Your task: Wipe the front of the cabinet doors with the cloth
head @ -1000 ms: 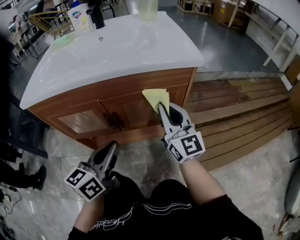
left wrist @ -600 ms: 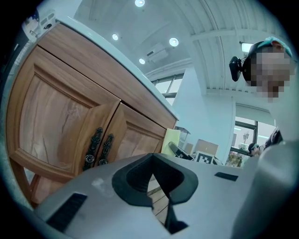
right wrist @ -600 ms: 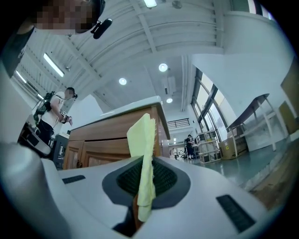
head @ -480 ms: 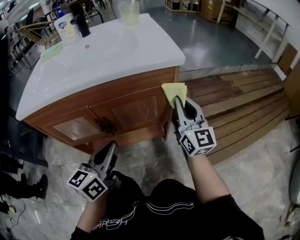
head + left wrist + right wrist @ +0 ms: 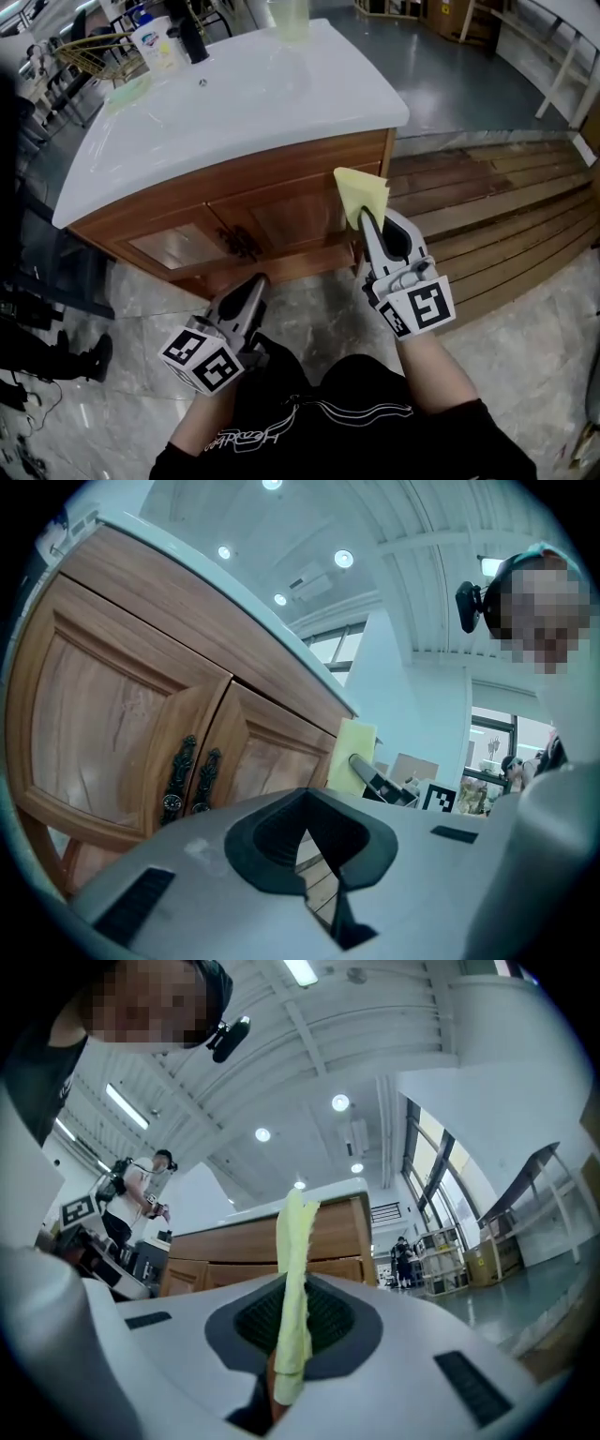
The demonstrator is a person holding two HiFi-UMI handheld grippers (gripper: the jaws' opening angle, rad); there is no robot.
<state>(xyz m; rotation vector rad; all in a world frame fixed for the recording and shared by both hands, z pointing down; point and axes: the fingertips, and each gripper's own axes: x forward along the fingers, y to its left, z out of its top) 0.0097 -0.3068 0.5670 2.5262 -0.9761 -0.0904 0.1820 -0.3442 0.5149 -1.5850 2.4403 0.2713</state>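
The wooden cabinet has two doors (image 5: 272,217) with dark handles (image 5: 239,244) where they meet. In the head view my right gripper (image 5: 364,217) is shut on a folded yellow cloth (image 5: 361,192), held against the upper right part of the right door, close to the cabinet's right edge. In the right gripper view the cloth (image 5: 293,1269) stands upright between the jaws, with the cabinet (image 5: 333,1232) behind it. My left gripper (image 5: 255,286) is shut and holds nothing, low in front of the doors. In the left gripper view it (image 5: 314,855) points at the doors (image 5: 103,714); the cloth (image 5: 349,752) shows to the right.
A white sink top (image 5: 244,103) overhangs the cabinet and carries a black tap (image 5: 183,28), a bottle (image 5: 152,42), a wire basket (image 5: 94,52) and a pale cup (image 5: 289,14). Wooden planks (image 5: 487,206) lie right of the cabinet. Someone's shoes (image 5: 89,356) stand at the left.
My right gripper has carried the cloth rightward across the right door toward the cabinet's right edge. The left gripper has come a little closer to the doors.
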